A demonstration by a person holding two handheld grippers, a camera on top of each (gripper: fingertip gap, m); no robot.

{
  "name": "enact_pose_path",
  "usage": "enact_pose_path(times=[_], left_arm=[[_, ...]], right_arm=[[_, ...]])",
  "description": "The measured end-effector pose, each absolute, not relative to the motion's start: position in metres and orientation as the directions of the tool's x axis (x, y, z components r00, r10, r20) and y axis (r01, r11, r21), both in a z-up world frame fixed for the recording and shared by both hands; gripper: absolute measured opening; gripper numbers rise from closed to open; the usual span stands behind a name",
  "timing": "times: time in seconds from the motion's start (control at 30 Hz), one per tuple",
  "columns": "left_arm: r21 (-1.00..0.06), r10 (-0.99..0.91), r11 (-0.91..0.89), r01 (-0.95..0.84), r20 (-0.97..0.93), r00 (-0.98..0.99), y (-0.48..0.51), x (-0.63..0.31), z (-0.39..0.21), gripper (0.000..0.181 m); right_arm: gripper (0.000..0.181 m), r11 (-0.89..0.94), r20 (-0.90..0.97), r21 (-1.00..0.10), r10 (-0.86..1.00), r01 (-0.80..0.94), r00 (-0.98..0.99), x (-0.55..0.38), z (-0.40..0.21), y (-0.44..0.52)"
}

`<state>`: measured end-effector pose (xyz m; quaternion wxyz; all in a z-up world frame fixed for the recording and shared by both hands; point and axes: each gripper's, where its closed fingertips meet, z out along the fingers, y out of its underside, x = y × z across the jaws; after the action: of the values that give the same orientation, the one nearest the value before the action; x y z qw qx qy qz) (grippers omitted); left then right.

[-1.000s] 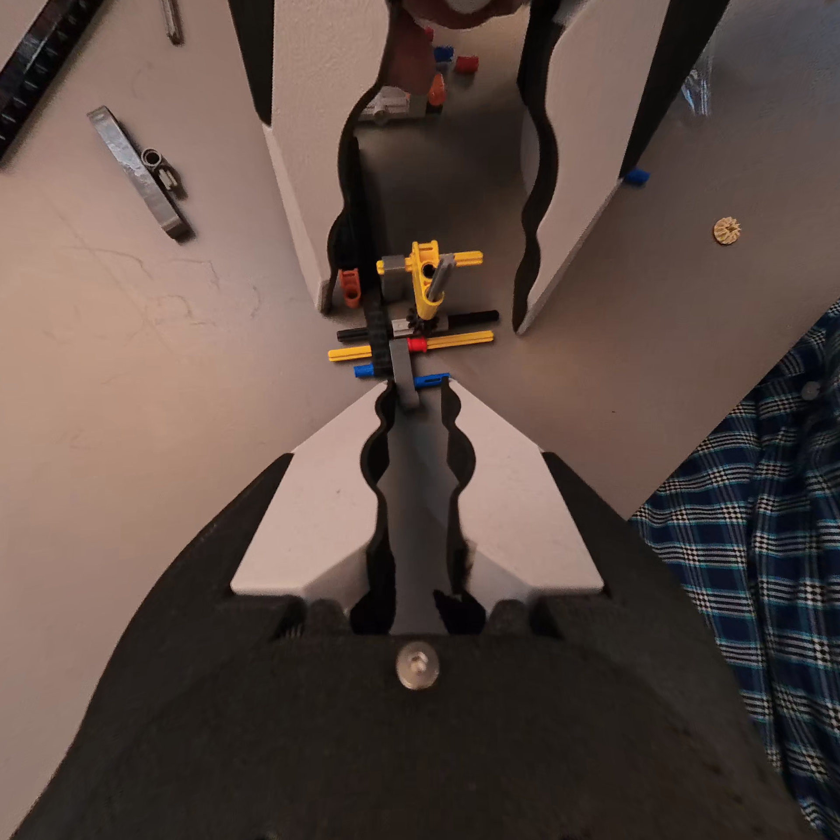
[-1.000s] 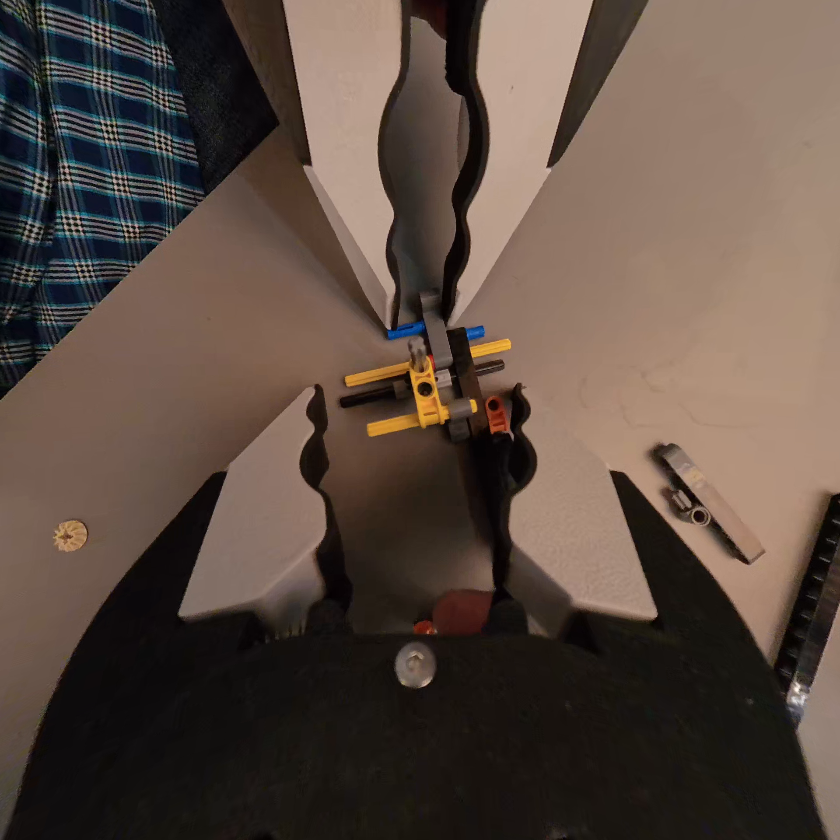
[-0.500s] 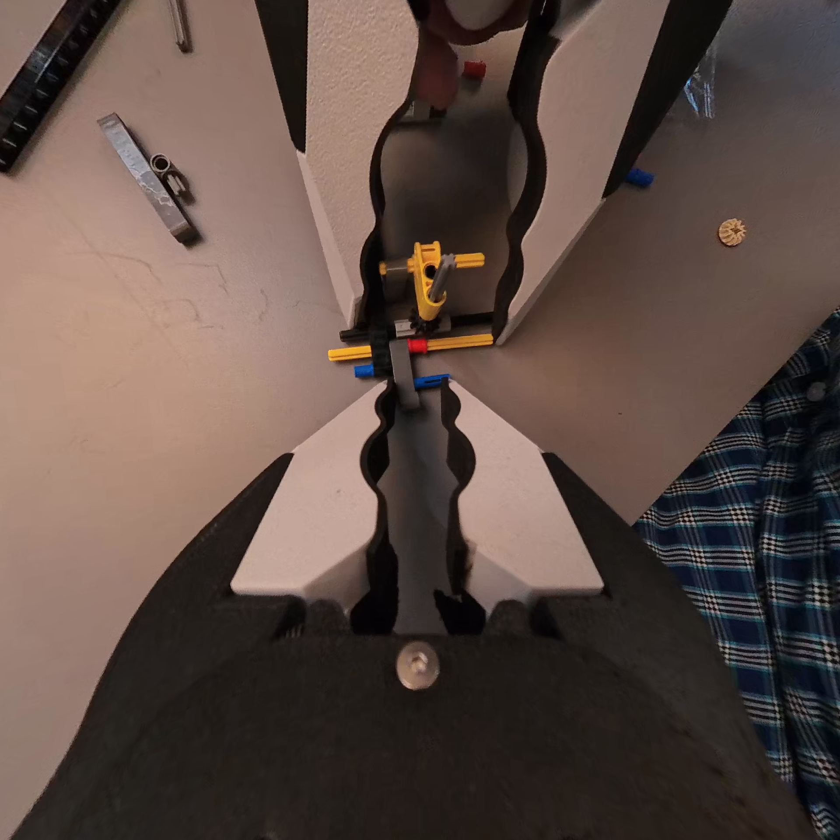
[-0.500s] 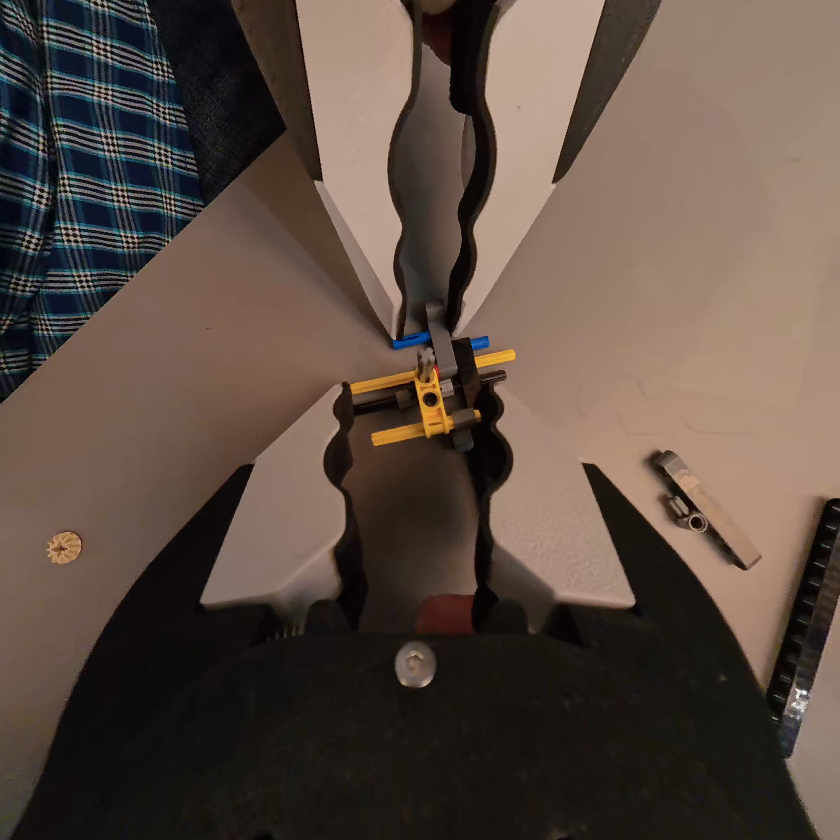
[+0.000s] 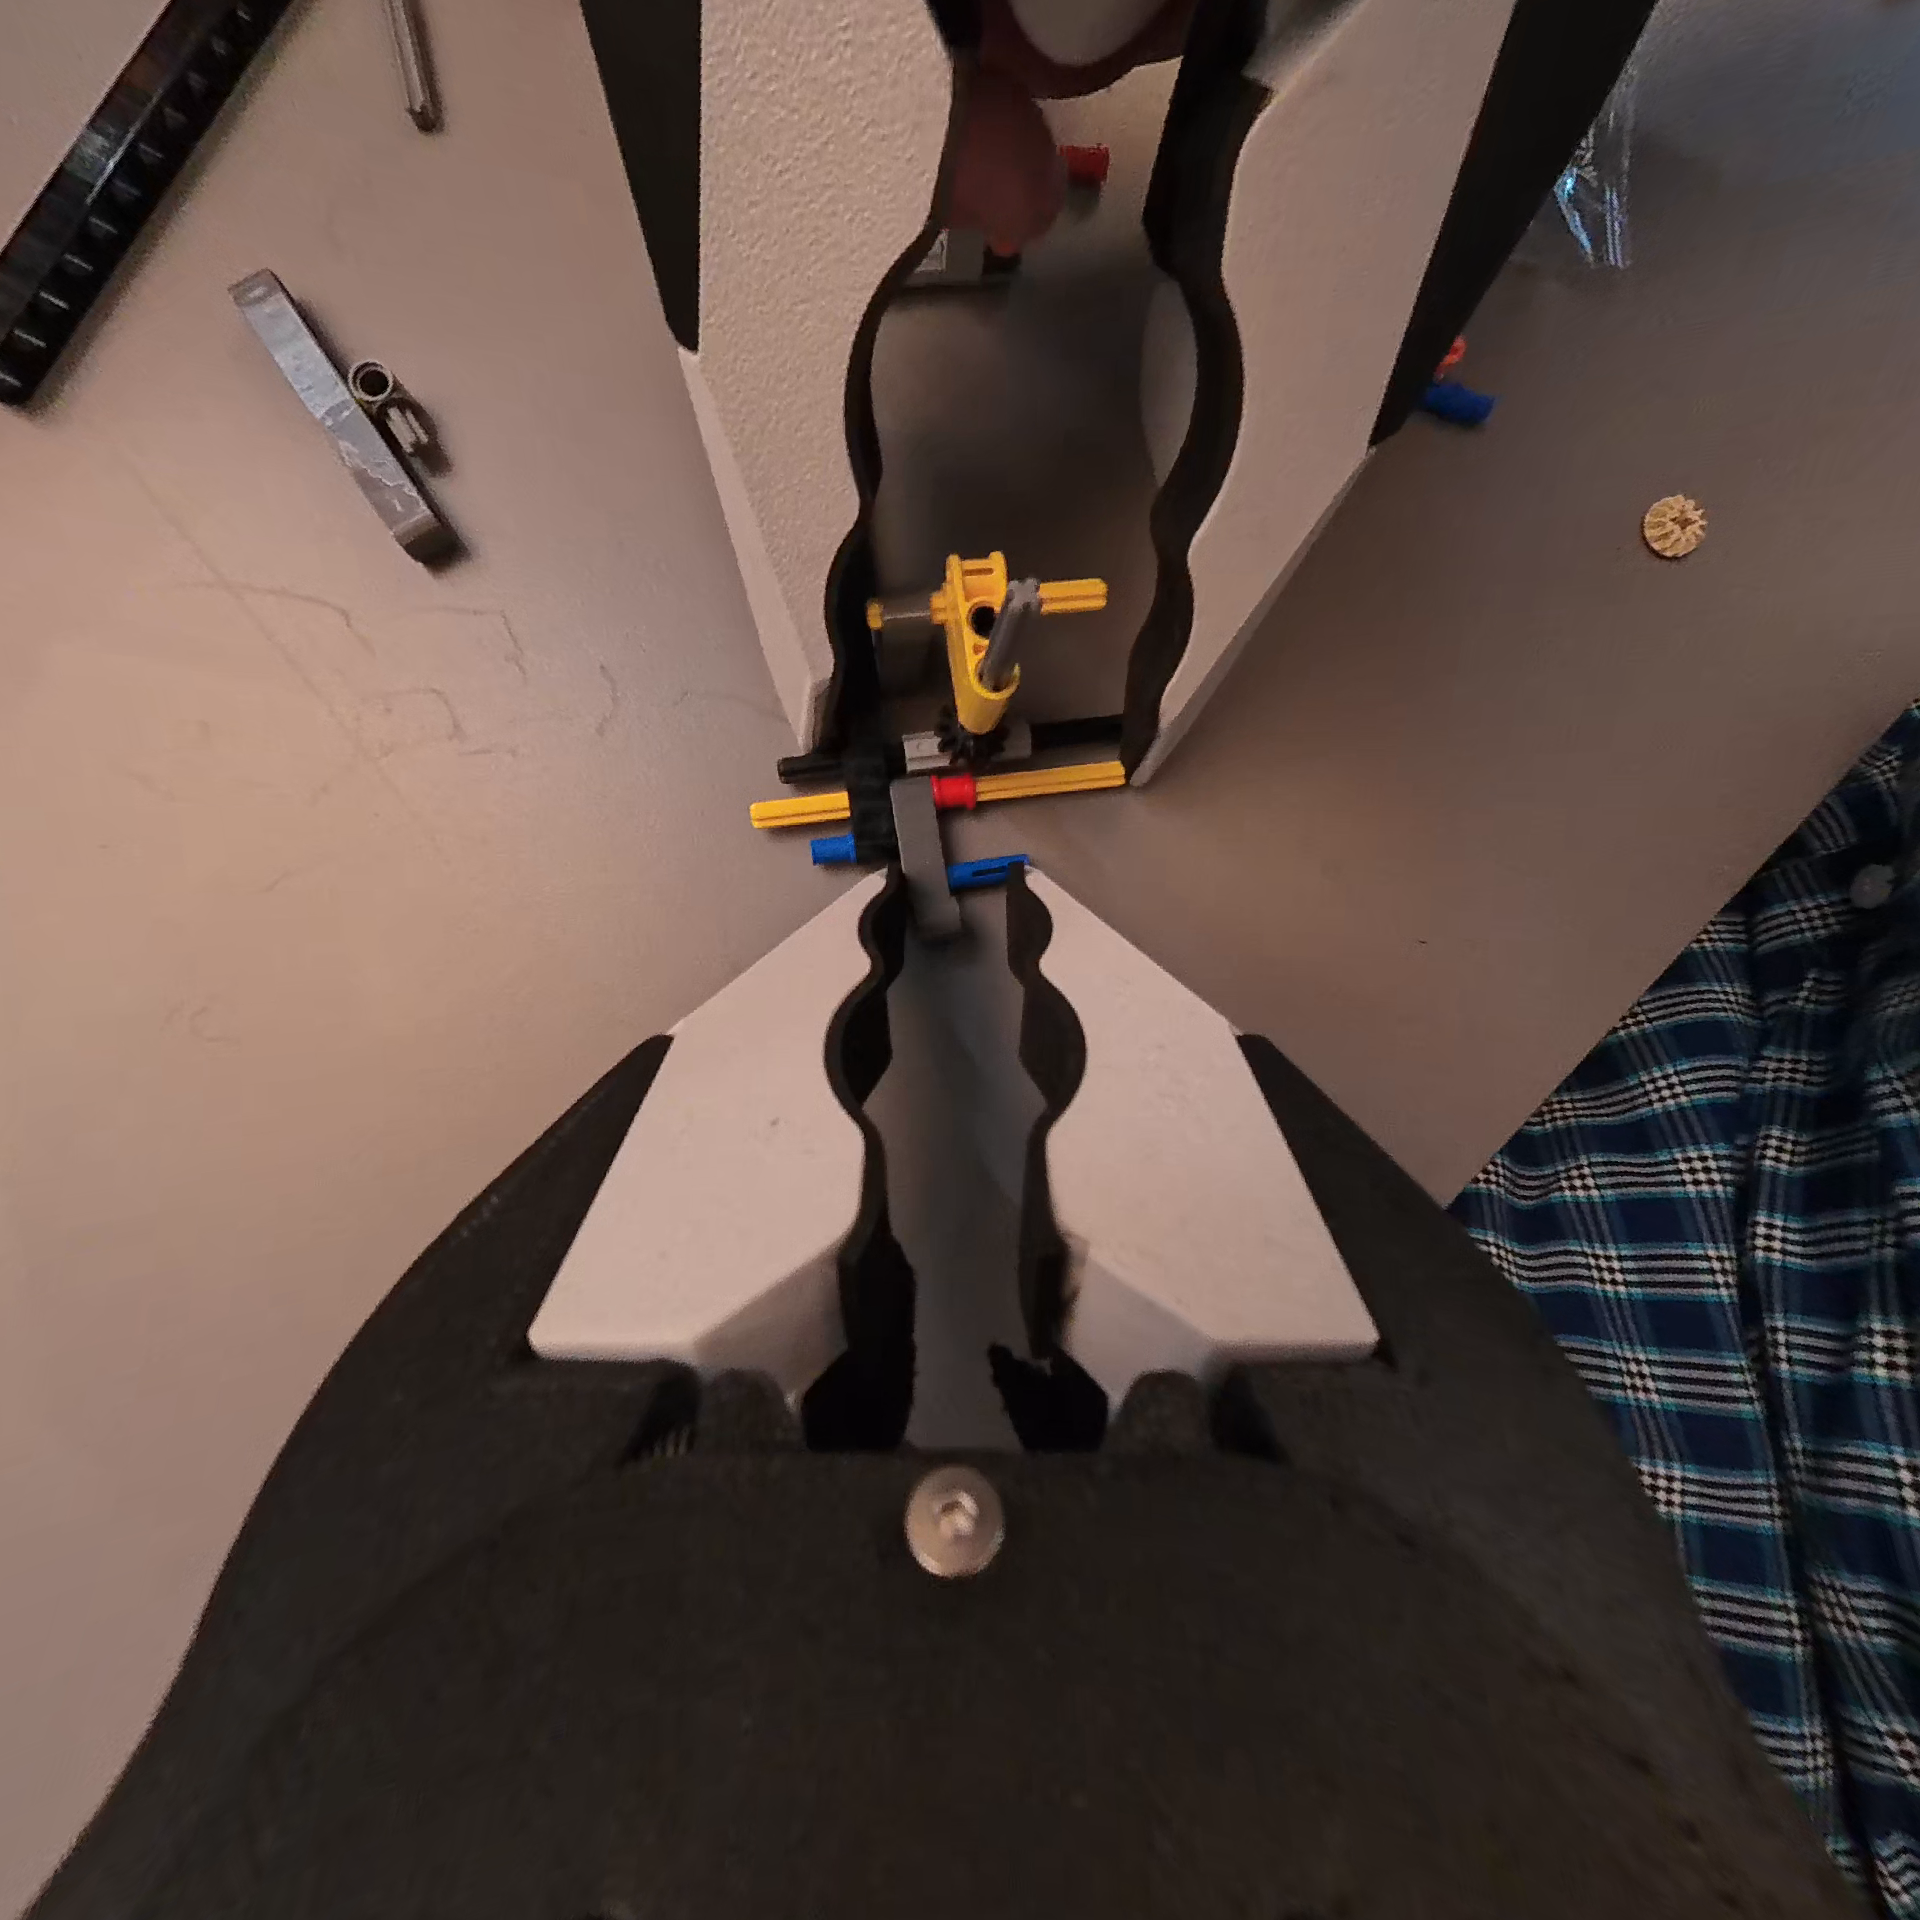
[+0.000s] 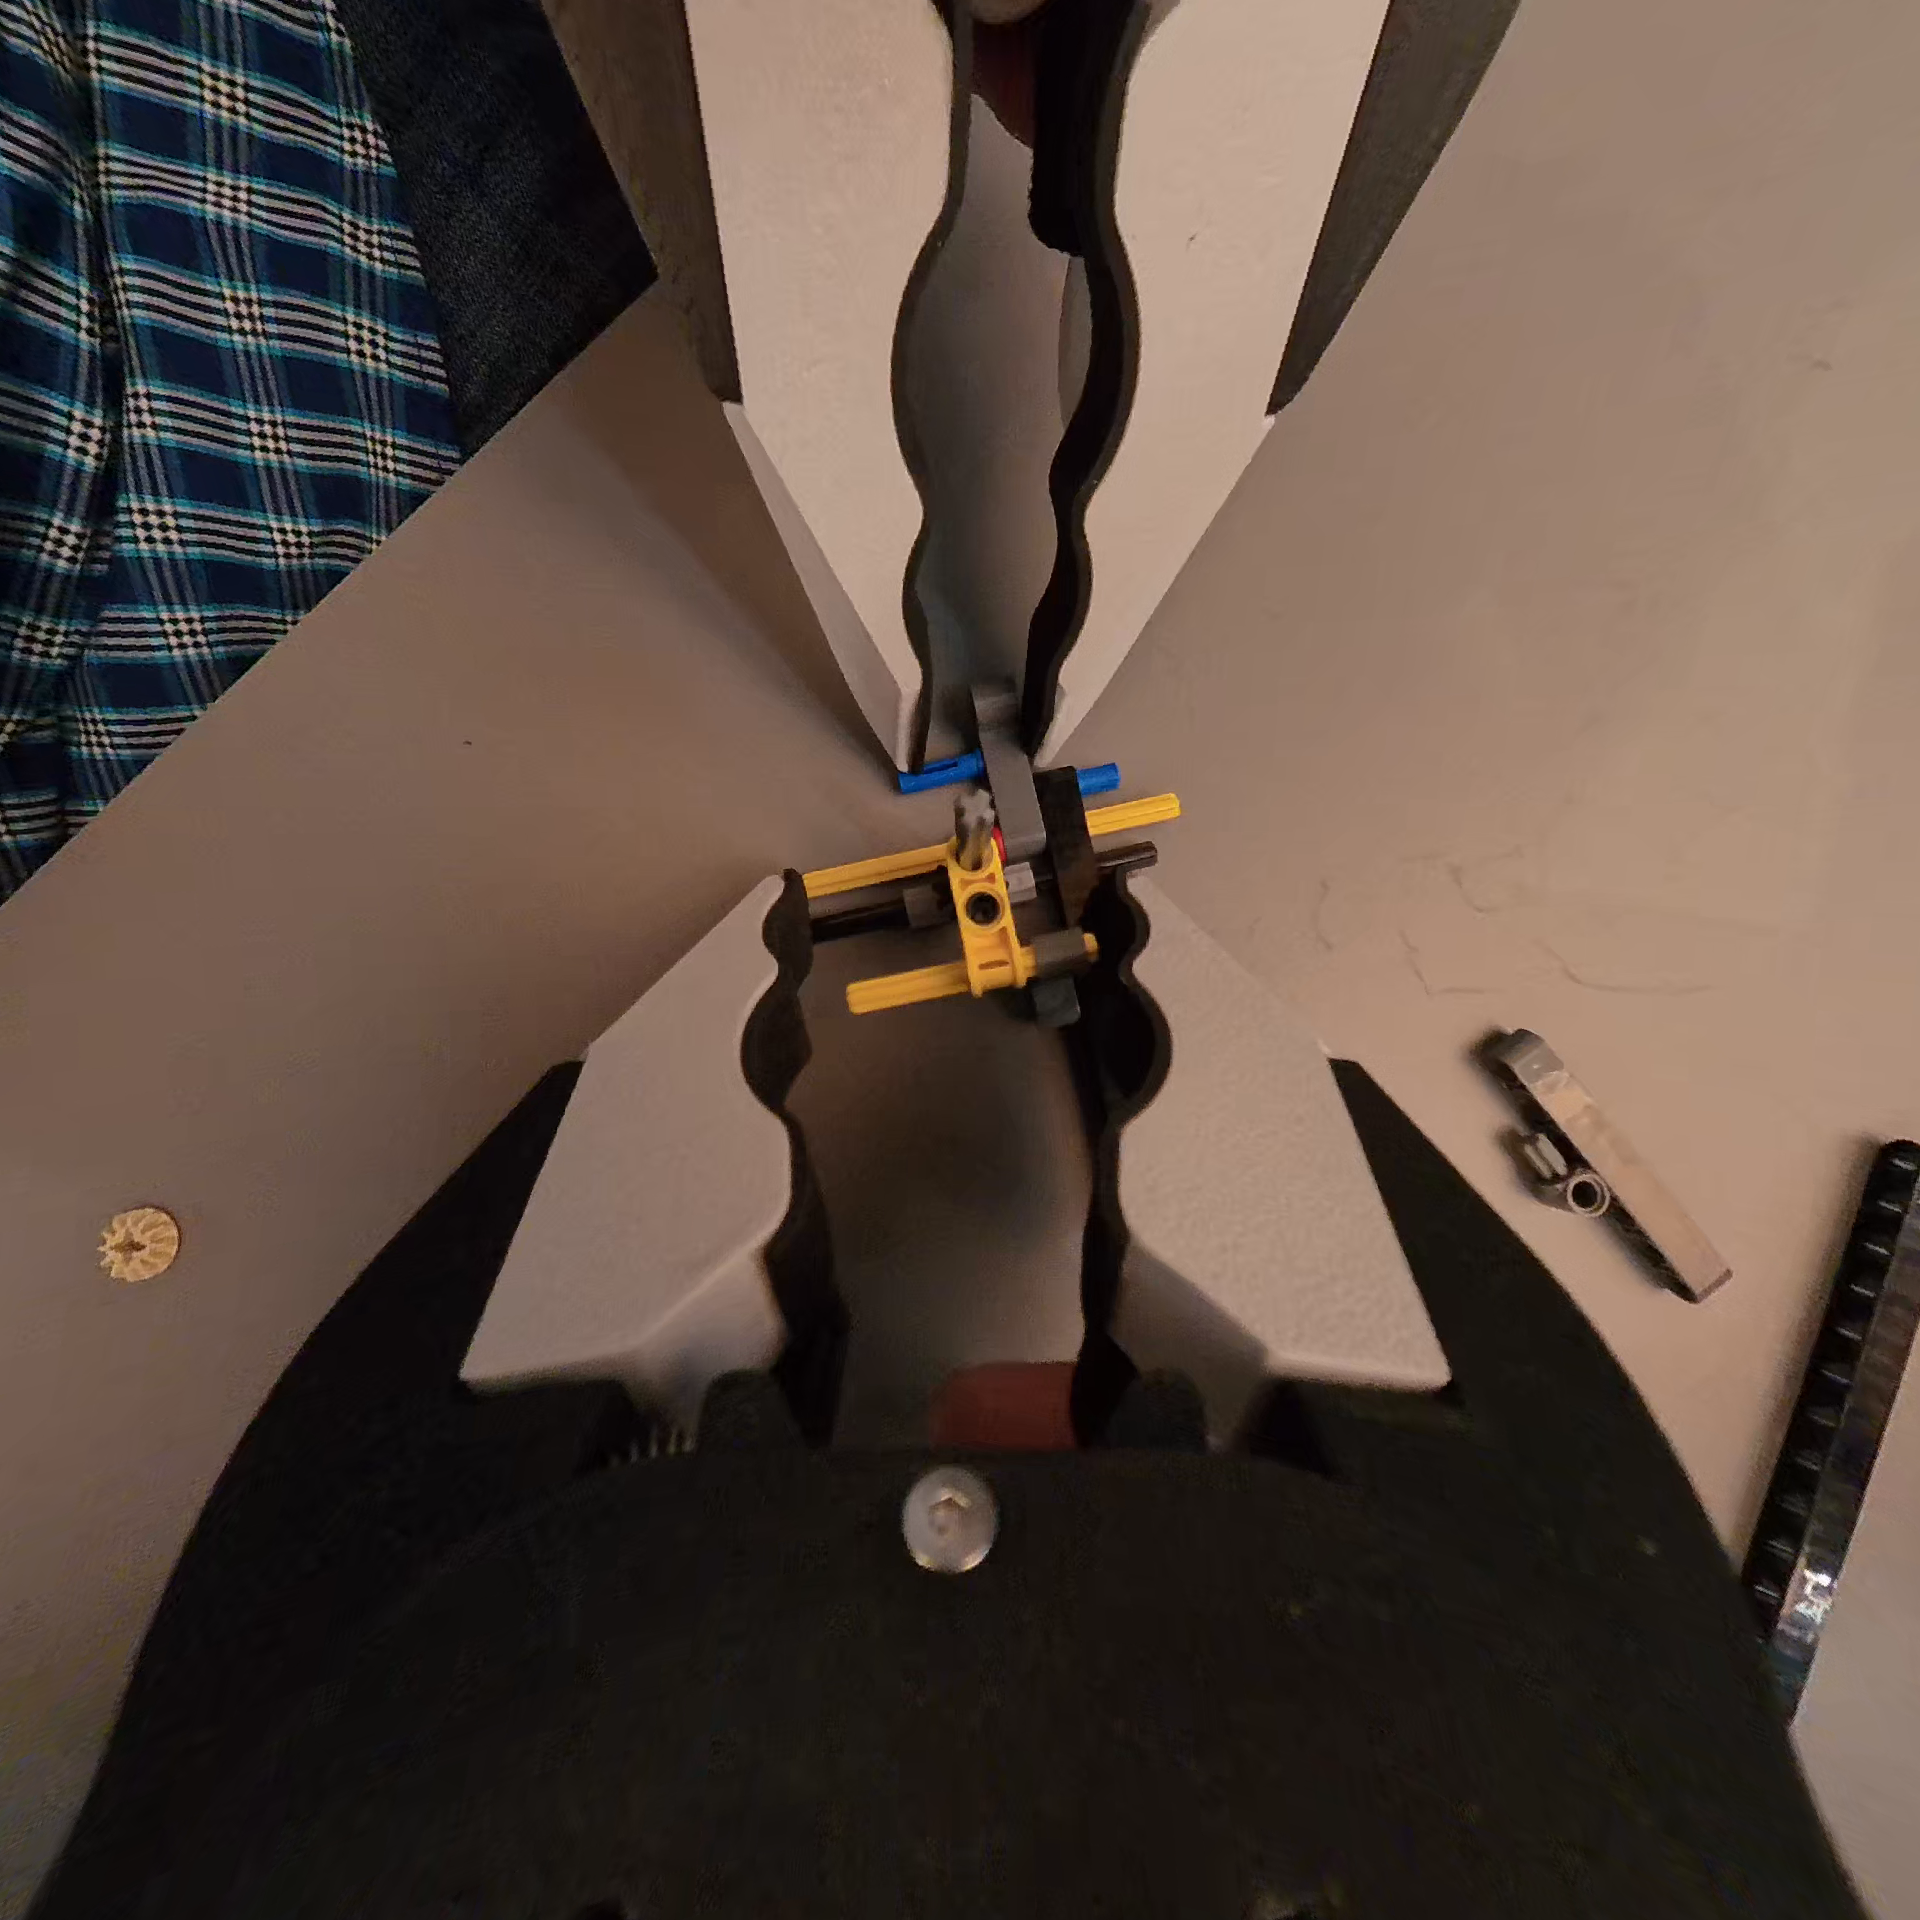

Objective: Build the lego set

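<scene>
The right tool has narrowed around the lego assembly's yellow end, hiding the orange connector.

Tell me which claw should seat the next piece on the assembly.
Right, probably. The left claw is shut on the assembly's grey beam, steadying it; the right claw is open around the yellow connector.

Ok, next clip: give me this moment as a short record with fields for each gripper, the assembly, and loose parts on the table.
left gripper: shut on the grey beam at the near end of the lego assembly
right gripper: open, fingers on either side of the assembly's other end, grip not confirmed
assembly: yellow, black and blue axles crossing a black and grey spine, yellow connector upright
loose parts: tan gear, grey beam with connector, black toothed strip
surface: beige table
</scene>
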<state>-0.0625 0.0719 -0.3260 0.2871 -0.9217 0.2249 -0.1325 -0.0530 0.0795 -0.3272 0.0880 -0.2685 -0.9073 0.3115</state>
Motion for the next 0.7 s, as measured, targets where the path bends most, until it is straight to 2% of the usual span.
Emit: enact_pose_path(times=[0.07, 0.17, 0.3, 0.43, 0.47, 0.7], left_arm=[[-0.592, -0.491, -0.733, -0.334, 0.121, 0.863, 0.072, -0.062, -0.326, 0.015], [-0.593, -0.498, -0.729, -0.341, 0.118, 0.859, 0.073, -0.060, -0.326, 0.013], [-0.589, -0.496, -0.731, -0.343, 0.113, 0.861, 0.073, -0.062, -0.327, 0.007], [-0.590, -0.498, -0.729, -0.346, 0.111, 0.860, 0.073, -0.062, -0.327, 0.007], [-0.590, -0.501, -0.729, -0.347, 0.114, 0.858, 0.073, -0.061, -0.327, 0.007], [-0.593, -0.508, -0.727, -0.347, 0.123, 0.853, 0.074, -0.060, -0.327, 0.008]], right_arm=[[0.055, 0.656, -0.024, -0.612, 0.542, 0.441, -0.840, -0.052, -0.327, 0.079], [0.070, 0.683, -0.037, -0.593, 0.506, 0.426, -0.862, -0.045, -0.327, 0.080], [0.068, 0.734, -0.008, -0.564, 0.454, 0.378, -0.891, -0.040, -0.328, 0.083], [0.065, 0.729, -0.009, -0.576, 0.448, 0.371, -0.894, -0.041, -0.328, 0.084], [0.059, 0.729, -0.007, -0.578, 0.445, 0.366, -0.896, -0.041, -0.327, 0.084], [0.057, 0.714, -0.006, -0.595, 0.455, 0.369, -0.890, -0.041, -0.327, 0.085]])
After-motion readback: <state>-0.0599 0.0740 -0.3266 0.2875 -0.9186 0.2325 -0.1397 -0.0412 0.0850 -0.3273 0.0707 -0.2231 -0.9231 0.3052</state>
